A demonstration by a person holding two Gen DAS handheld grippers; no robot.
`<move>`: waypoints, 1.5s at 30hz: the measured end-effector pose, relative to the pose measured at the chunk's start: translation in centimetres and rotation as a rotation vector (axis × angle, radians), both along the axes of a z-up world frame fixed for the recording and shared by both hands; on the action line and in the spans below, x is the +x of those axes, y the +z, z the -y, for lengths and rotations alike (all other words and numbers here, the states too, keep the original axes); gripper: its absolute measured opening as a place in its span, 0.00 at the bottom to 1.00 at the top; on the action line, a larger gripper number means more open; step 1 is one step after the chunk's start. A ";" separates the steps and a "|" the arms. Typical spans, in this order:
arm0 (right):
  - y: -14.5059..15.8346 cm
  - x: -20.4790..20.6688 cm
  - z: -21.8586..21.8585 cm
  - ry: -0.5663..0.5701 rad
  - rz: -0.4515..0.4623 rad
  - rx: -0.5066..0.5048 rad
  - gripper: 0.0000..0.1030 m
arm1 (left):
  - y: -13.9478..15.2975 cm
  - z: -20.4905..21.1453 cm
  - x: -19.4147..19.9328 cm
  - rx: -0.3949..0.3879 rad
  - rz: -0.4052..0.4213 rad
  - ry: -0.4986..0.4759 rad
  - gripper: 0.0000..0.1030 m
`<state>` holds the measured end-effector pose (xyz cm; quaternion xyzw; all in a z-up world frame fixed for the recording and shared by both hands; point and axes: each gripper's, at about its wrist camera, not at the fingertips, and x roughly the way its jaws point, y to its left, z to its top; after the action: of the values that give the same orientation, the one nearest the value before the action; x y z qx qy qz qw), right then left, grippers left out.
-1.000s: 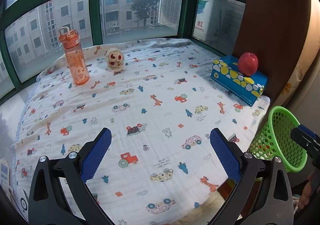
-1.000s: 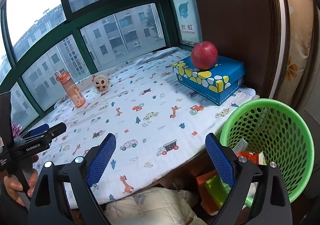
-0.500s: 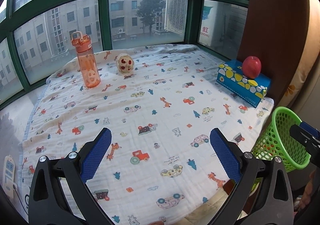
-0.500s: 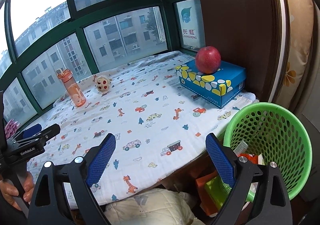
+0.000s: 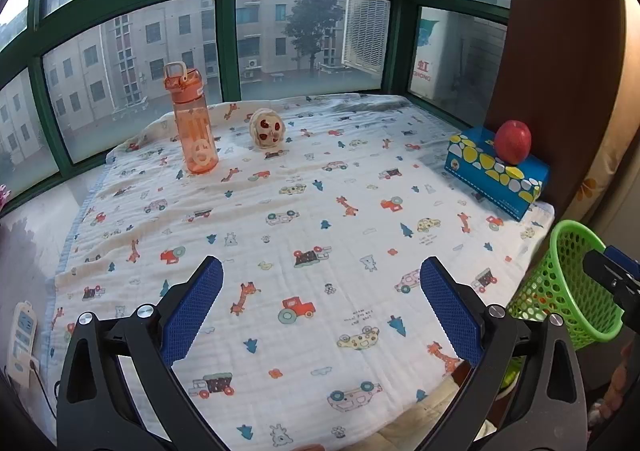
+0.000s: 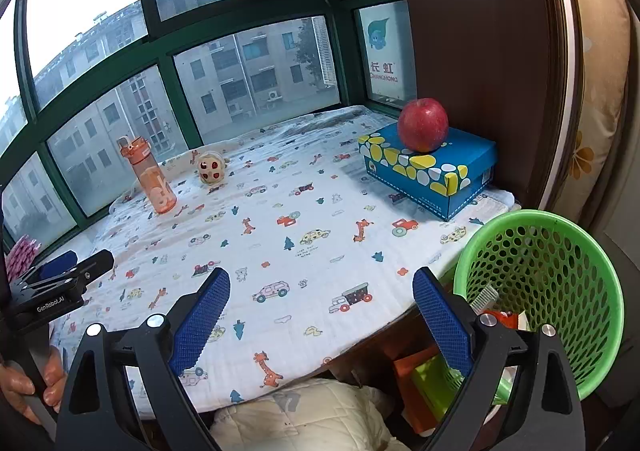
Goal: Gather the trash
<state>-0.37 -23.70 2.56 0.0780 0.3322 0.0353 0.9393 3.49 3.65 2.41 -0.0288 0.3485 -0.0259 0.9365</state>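
Note:
A green mesh basket (image 6: 560, 291) stands off the right front edge of the sill, with pieces of trash (image 6: 496, 311) inside; it also shows in the left wrist view (image 5: 568, 291). My left gripper (image 5: 320, 307) is open and empty above the front of the patterned cloth (image 5: 320, 211). My right gripper (image 6: 320, 315) is open and empty above the cloth's front edge (image 6: 304, 251), just left of the basket. Each gripper appears at the edge of the other's view.
An orange water bottle (image 5: 192, 123) and a small round toy (image 5: 267, 129) stand at the back left. A blue tissue box (image 5: 496, 171) with a red apple (image 5: 513, 141) on it sits at the right by a brown wall. A white power strip (image 5: 22, 335) lies at the far left.
Both grippers have drawn back and risen a little, so more of the cloth and window shows. Both stay open and empty.

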 end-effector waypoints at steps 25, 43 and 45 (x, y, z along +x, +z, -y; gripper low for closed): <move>0.3 -0.3 0.0 0.000 0.010 0.004 0.87 | -0.2 0.1 -0.4 0.016 -0.014 0.011 0.95; 0.1 -0.4 -0.1 -0.001 0.009 0.004 0.87 | -0.4 0.4 -0.3 0.016 -0.017 0.012 0.94; 0.1 -0.4 -0.1 -0.001 0.009 0.007 0.87 | -0.5 0.4 -0.3 0.016 -0.018 0.012 0.94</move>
<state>-0.77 -23.62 2.64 0.0815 0.3279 0.0364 0.9405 3.17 3.26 1.88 -0.0237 0.3569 -0.0171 0.9337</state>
